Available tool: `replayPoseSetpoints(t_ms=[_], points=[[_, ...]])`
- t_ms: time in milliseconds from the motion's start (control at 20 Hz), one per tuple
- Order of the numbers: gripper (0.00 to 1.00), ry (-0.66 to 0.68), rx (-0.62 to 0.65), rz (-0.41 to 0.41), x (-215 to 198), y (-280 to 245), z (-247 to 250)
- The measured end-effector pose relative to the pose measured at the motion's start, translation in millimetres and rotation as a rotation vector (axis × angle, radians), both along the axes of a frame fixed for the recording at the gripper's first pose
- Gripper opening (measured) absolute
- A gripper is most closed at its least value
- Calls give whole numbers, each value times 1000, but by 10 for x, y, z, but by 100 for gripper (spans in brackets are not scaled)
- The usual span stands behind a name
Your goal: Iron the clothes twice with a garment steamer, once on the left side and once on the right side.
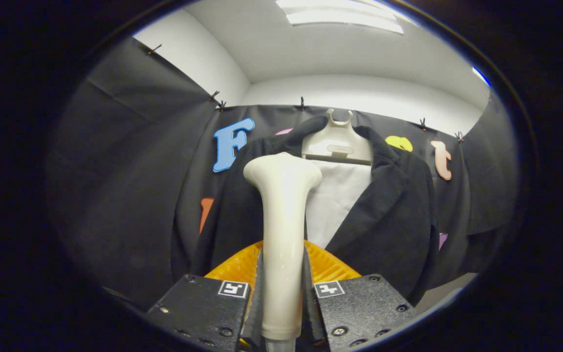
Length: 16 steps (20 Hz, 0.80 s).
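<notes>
Jaws [283, 293] pinching steamer handle [281, 234] from both sides, head up, so nozzle faces dark jacket [389, 215] hanging just beyond on pale hanger [337, 142]. Head sits off jacket's left lapel; likely left pass. Contact with cloth unclear.

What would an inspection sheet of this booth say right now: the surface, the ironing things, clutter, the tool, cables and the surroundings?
Surface: no table or floor seen; the work faces the hanging black jacket.
Job's things: the jacket hangs open on a pale hanger, a white panel showing between its lapels. The cream steamer head stands upright, its wide end before the jacket's left half as seen; whether it touches is unclear.
Clutter: nothing seen.
Tool: the tool is shut on the steamer's handle, a finger pressing each side.
Cables: nothing seen.
Surroundings: black cloth wall clipped along its top, white walls above, a lit ceiling light.
</notes>
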<state>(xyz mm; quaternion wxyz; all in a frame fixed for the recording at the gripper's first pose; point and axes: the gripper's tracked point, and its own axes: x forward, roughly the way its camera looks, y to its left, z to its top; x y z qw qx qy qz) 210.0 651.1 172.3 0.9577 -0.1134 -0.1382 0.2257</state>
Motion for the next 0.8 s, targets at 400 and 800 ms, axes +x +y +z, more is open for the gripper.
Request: replayPoseSetpoints(t_ms=[400,800], points=[[36,63,-38,-23,-107,-162,-369],[36,125,-80,-44,-204,-389,-775]])
